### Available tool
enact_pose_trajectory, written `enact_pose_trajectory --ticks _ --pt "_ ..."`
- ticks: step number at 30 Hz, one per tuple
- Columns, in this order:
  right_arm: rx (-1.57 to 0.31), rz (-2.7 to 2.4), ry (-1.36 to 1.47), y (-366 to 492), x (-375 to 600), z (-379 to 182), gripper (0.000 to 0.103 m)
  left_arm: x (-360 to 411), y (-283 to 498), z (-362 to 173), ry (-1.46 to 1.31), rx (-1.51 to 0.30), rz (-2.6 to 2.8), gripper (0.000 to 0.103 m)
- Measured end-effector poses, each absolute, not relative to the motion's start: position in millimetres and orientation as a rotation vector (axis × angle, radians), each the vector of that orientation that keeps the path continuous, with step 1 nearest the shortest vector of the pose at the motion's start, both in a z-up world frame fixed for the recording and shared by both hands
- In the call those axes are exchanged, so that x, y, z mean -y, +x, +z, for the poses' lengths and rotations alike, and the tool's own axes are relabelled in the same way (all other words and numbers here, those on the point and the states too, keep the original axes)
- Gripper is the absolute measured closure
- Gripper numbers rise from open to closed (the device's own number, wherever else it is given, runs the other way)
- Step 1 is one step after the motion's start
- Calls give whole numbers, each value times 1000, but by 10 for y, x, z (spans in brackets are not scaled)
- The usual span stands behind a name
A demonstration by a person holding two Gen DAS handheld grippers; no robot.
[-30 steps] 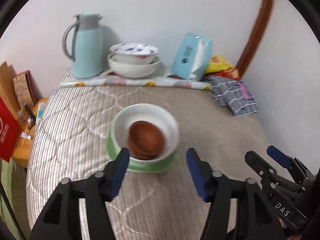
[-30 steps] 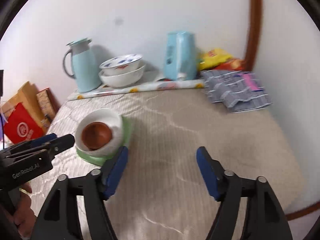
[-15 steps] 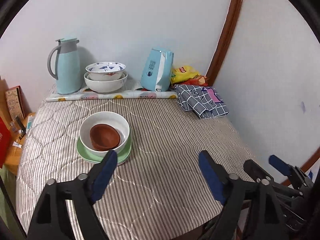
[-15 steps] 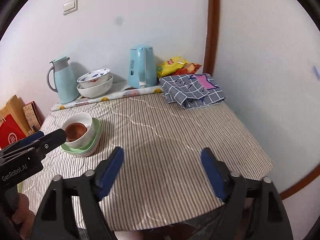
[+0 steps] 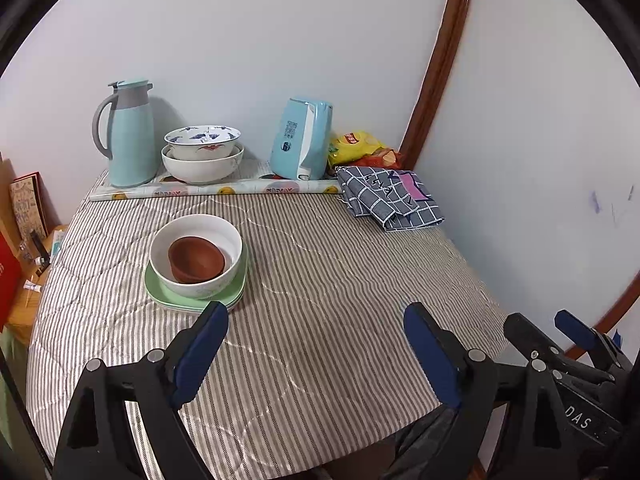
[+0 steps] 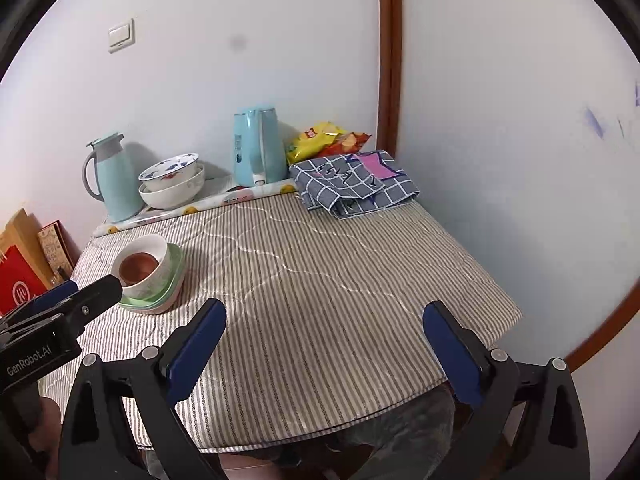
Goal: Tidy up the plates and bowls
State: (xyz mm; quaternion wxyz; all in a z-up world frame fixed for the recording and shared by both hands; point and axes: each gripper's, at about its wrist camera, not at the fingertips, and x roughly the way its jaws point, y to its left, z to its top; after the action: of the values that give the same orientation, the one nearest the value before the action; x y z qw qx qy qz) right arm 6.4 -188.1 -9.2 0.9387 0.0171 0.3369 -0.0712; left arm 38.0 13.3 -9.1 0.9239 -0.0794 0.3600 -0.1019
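A small brown bowl [image 5: 196, 259] sits inside a white bowl [image 5: 200, 280], which stands on stacked green plates [image 5: 236, 294] at the left of the striped table; the stack also shows in the right wrist view [image 6: 150, 276]. My left gripper [image 5: 316, 354] is open and empty, held back over the table's near edge. My right gripper [image 6: 324, 352] is open and empty near the front edge. Two more nested bowls, white with blue pattern [image 5: 202, 148], stand at the back by the wall.
A pale blue jug [image 5: 130, 136], a tissue pack [image 5: 302, 144], snack bags [image 5: 360, 146] and a folded checked cloth [image 5: 390, 198] line the back and right. A rolled patterned sheet [image 5: 216, 191] lies across the back. Walls close the back and right sides.
Both grippers have pulled back and up from the stacked bowls toward the table's near edge. The stack has stayed in place.
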Motion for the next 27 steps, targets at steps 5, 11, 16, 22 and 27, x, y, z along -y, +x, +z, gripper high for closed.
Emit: enact_pose_trajectory --ticks 5,11,16,22,27 --pt "-687 -148 35 34 1865 -82 5 -158 337 -85 -153 -734 -181 14" --pt "-684 -142 34 11 1843 -72 5 -208 310 -71 -153 -733 -167 14" --pt "-686 -141 39 -2 1840 -72 5 -223 294 -59 -147 -733 -161 14" --pt "-685 -140 32 -22 1805 -68 5 -251 271 -40 -151 -730 -156 14" --pt "-683 -138 31 -23 1801 -58 5 -254 263 -50 -146 -737 -153 14"
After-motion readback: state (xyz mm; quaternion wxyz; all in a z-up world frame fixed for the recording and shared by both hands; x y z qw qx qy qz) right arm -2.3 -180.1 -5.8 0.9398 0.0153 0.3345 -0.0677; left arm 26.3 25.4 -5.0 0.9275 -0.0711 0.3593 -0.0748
